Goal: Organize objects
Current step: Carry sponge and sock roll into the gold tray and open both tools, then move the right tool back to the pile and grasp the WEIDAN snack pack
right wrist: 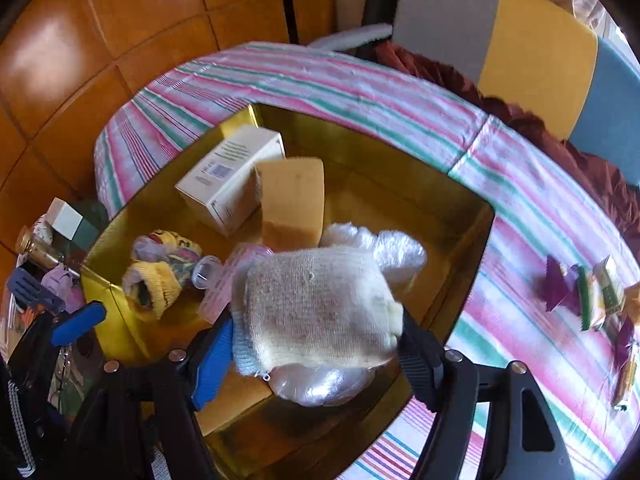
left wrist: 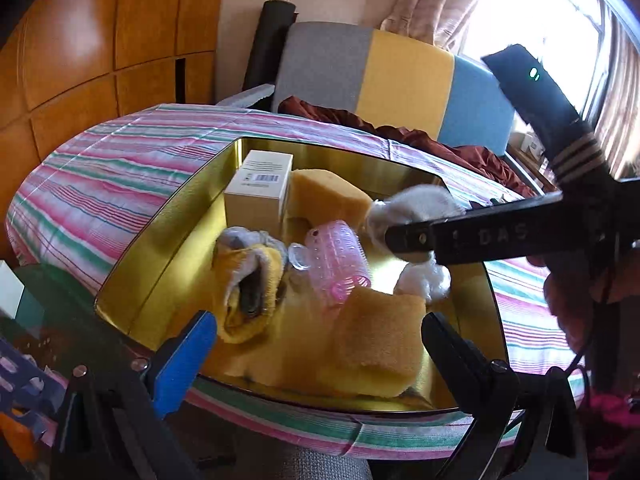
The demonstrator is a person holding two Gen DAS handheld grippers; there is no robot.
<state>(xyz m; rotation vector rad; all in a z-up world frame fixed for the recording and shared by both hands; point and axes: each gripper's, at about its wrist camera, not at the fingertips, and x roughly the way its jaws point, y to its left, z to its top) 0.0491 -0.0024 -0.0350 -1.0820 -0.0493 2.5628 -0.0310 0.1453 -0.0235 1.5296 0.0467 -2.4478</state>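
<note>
1. Gold box (right wrist: 472, 240) on the striped bench (right wrist: 360, 92): two yellow sponges (left wrist: 332, 196), one white carton (left wrist: 260, 188) (barcode, text unreadable), one pink roller (left wrist: 336, 260).
2. Right gripper (right wrist: 316, 344): fingers clamped on one knitted cloth (right wrist: 320, 308) above the box; arm lettered "DAS".
3. Left gripper (left wrist: 320, 356): fingers apart, empty.

We find the gold tray (right wrist: 468, 248) crowded on its left by the box (right wrist: 224, 184), sponge (right wrist: 292, 200) and hair roller (left wrist: 336, 260); its far right corner is bare.
</note>
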